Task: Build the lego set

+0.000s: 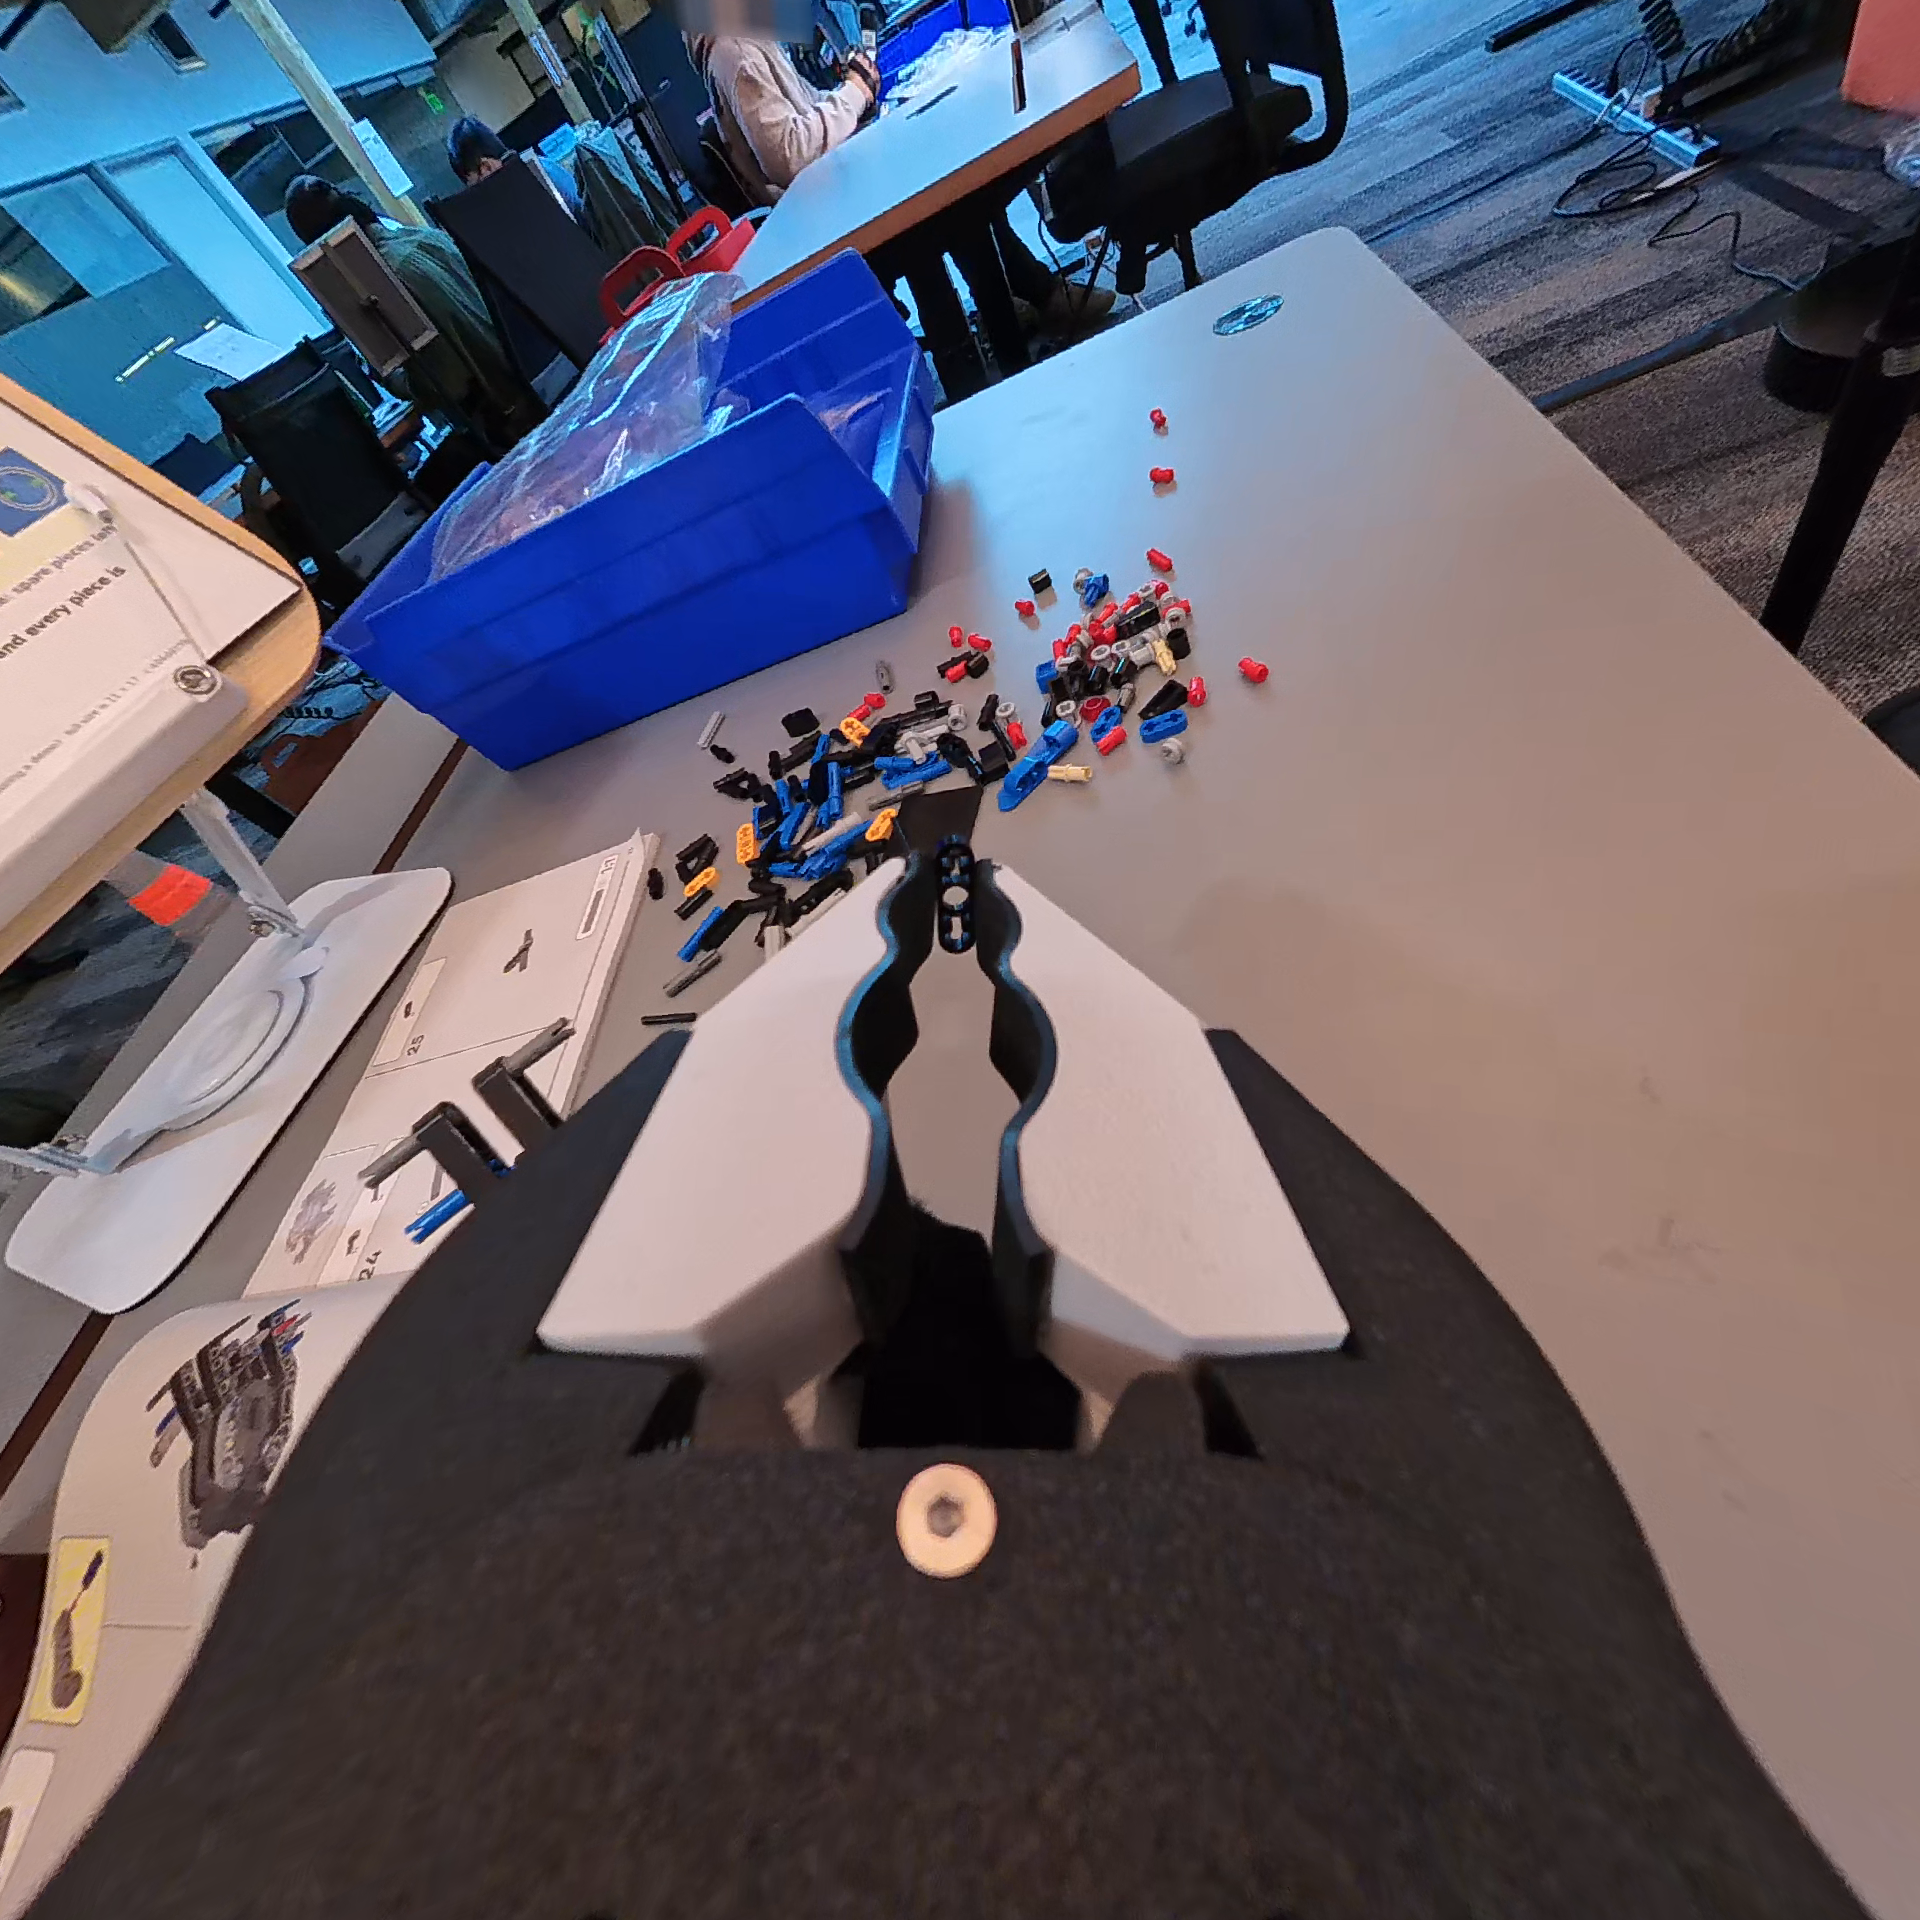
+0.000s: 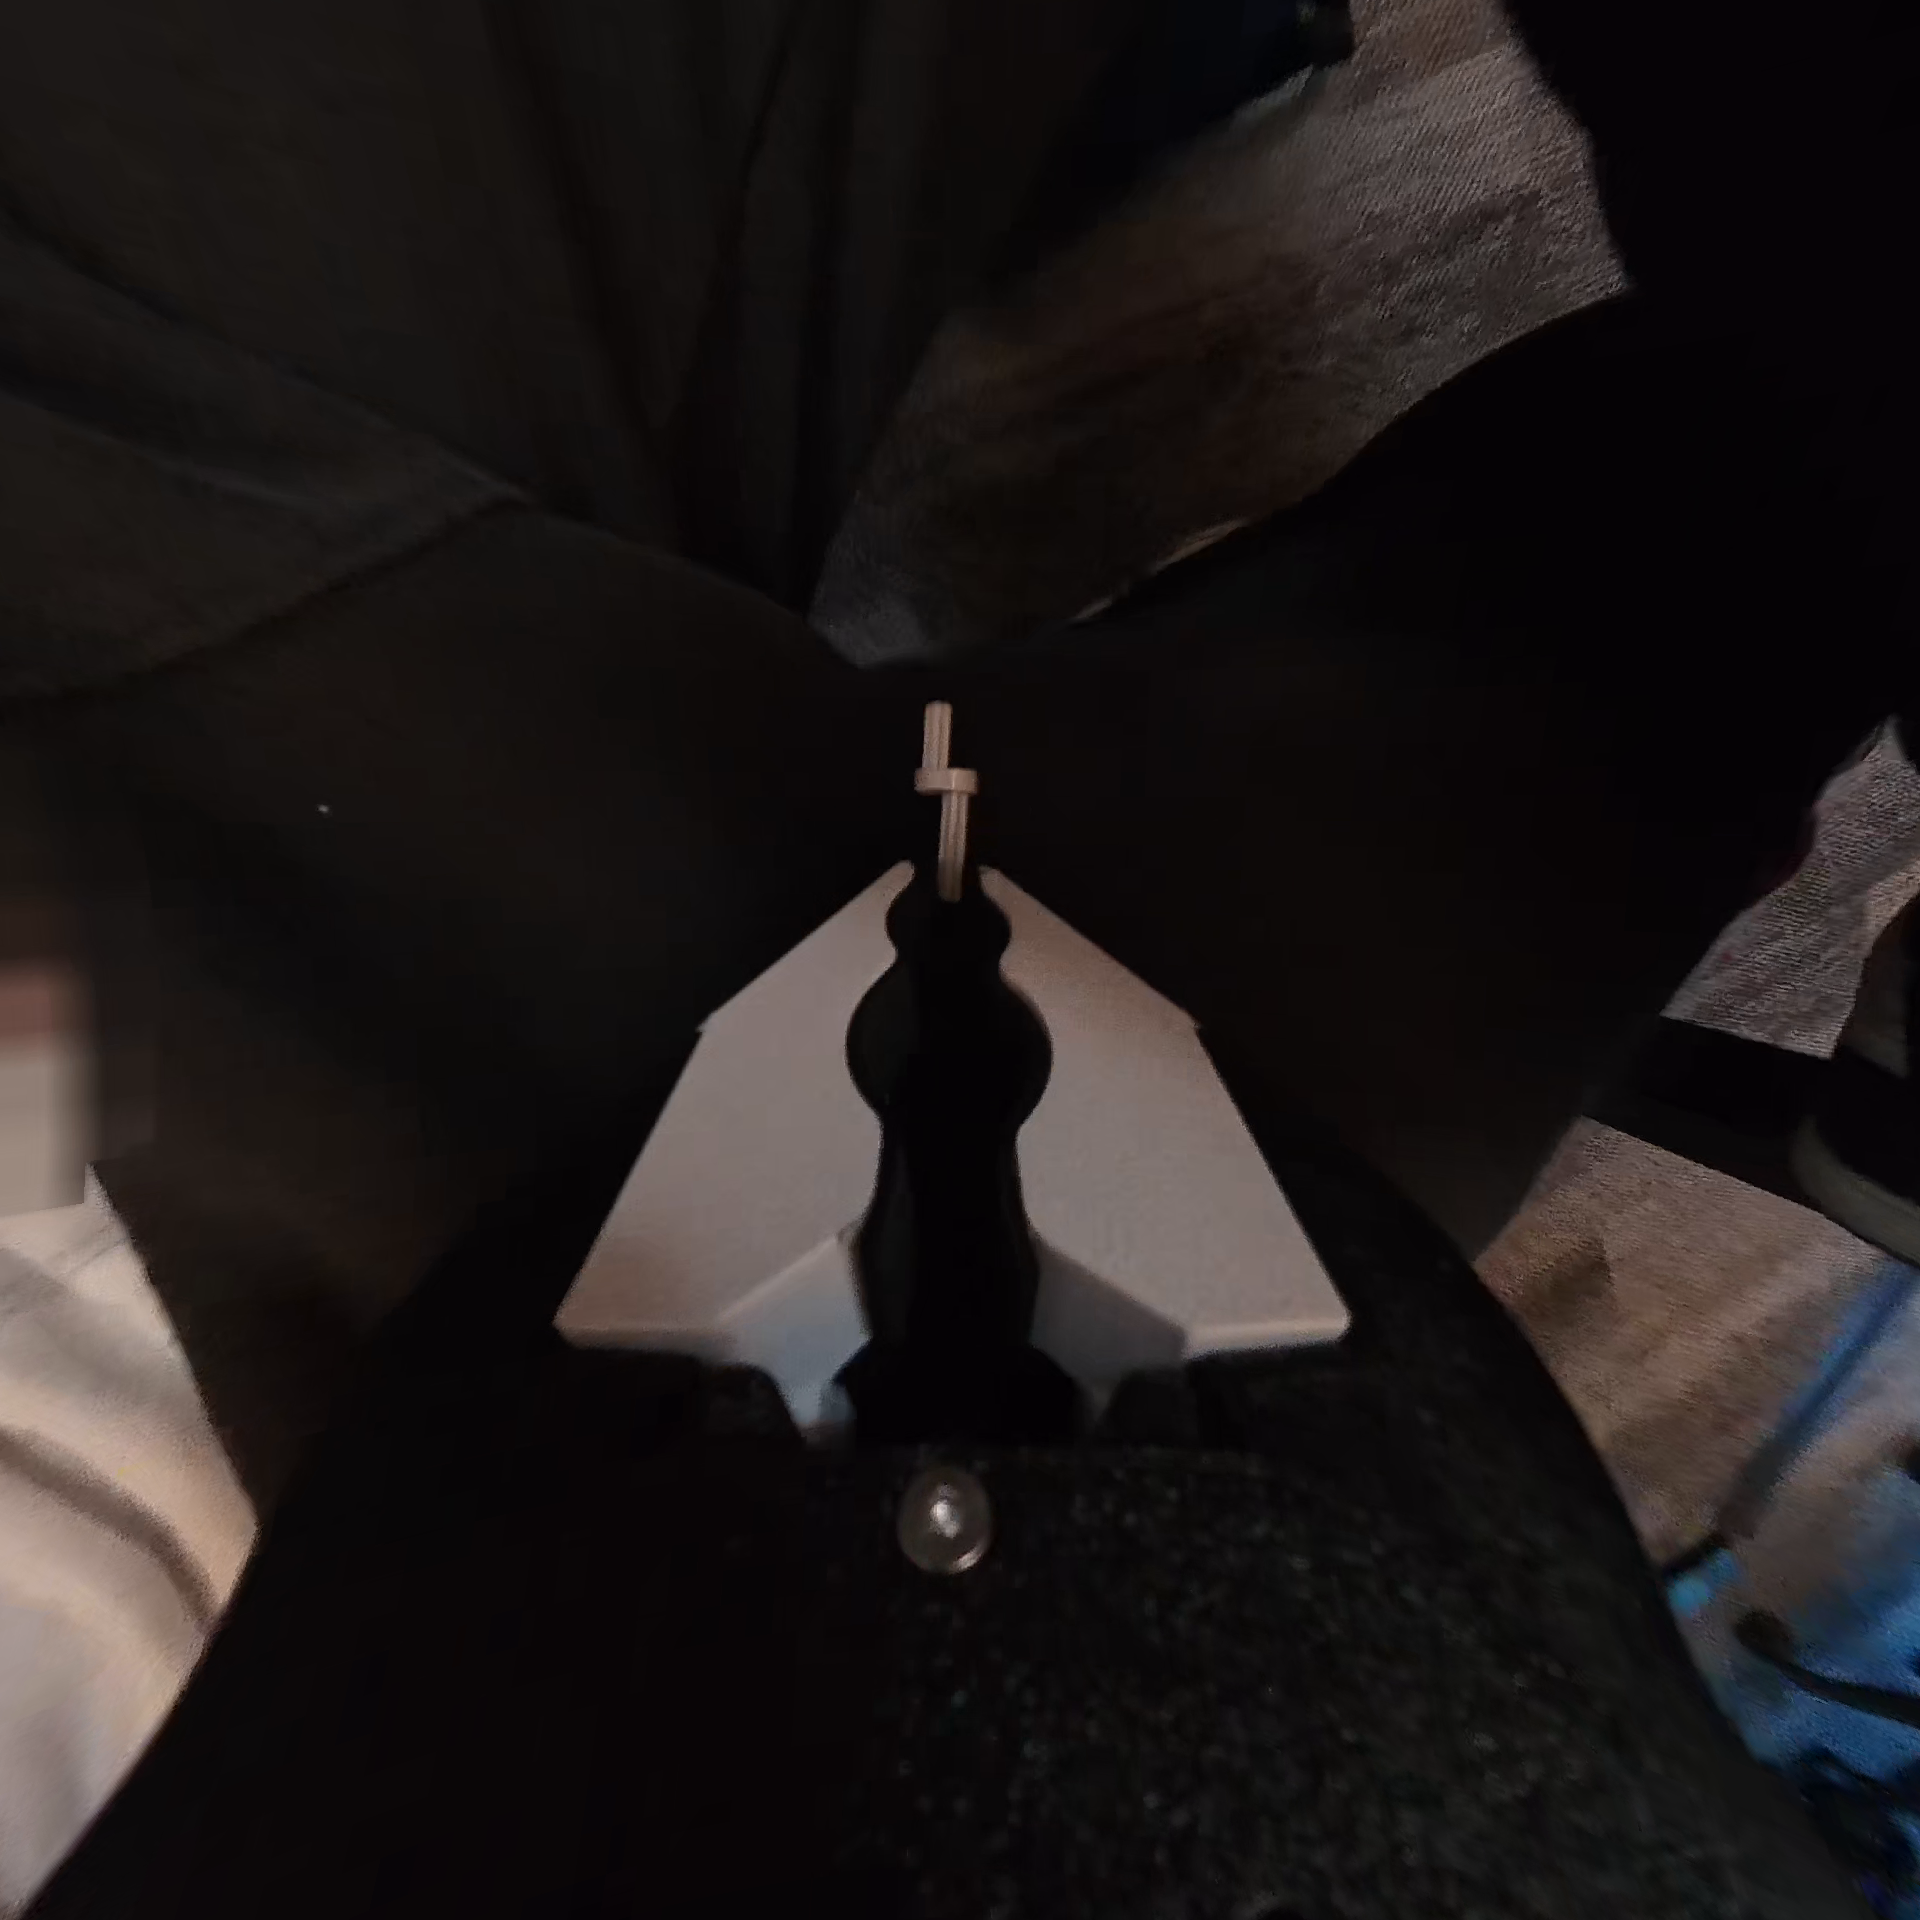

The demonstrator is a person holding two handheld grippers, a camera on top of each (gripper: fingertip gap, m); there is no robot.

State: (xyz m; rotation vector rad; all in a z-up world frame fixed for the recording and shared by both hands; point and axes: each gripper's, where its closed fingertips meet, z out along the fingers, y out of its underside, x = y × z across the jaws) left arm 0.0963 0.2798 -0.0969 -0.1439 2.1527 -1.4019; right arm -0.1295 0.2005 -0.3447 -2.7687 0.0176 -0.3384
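The black lego beam (image 1: 955, 896), a short piece w/ round holes, sits upright between the tips of the left gripper (image 1: 953, 878). The claw is nearly closed, only the width of the beam is between the two tips, and it pinches the beam on both sides. Behind the tips the wavy black inner pads (image 1: 883, 997) stay apart.

Just ahead of this claw, and a bit to its left, lies the pile of loose lego pieces (image 1: 935, 727) on the grey table (image 1: 1455, 831): blue, black, red, grey and some orange ones. A few red pins (image 1: 1161, 476) lie farther ahead, apart from the pile. Ahead-left of the claw stands a blue bin (image 1: 665, 592) w/ a clear plastic bag (image 1: 623, 416) inside. Left of the claw, near its side, lies the open instruction booklet (image 1: 499, 997), and a small black lego assembly (image 1: 468, 1132) rests on it.

The right gripper (image 2: 952, 878) is closed on a small tan lego pin (image 2: 943, 790); the pin stands out forward from the tips, w/ a collar about at its middle. Around this claw is mostly dark fabric (image 2: 416, 312); ahead-right a patch of grey carpet (image 2: 1247, 332) shows. The rest is too dark to tell.
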